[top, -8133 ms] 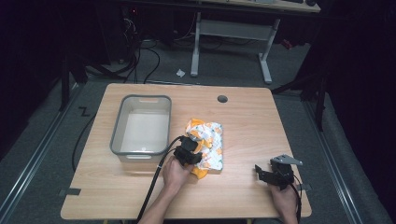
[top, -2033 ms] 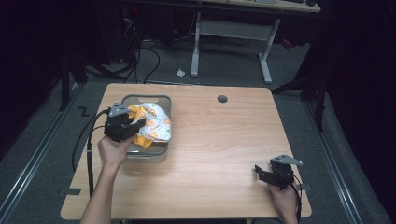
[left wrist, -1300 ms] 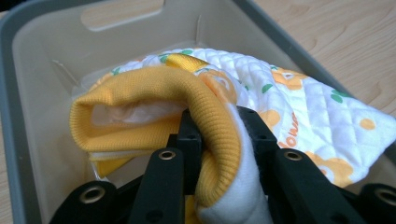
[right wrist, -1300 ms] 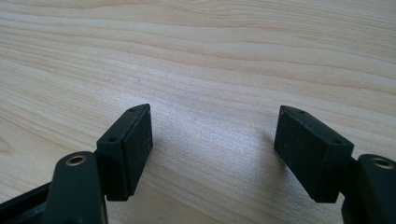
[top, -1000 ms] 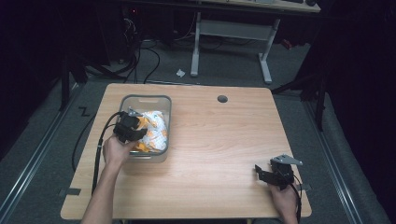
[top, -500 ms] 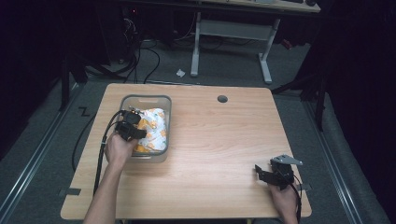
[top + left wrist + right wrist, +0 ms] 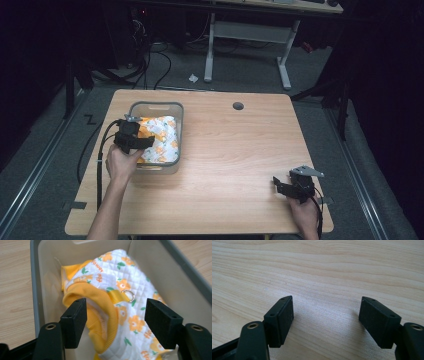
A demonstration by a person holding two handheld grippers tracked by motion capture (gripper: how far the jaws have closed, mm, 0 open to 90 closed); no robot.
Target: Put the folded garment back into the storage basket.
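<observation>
The left tool (image 7: 115, 322) hung open just over the near end of the bin (image 7: 176, 116), holding nothing, and the small orange and white coat (image 7: 120, 302) lay inside the bin right under it and between its jaws. The coat's long side ran away from the tool toward the far wall of the bin, and the bin walls sat close on both sides, so I think the easy way out was straight up. The right tool (image 7: 296, 186) was open and empty too, low over the bare table (image 7: 240, 150) near its right front corner, well apart from the bin.
</observation>
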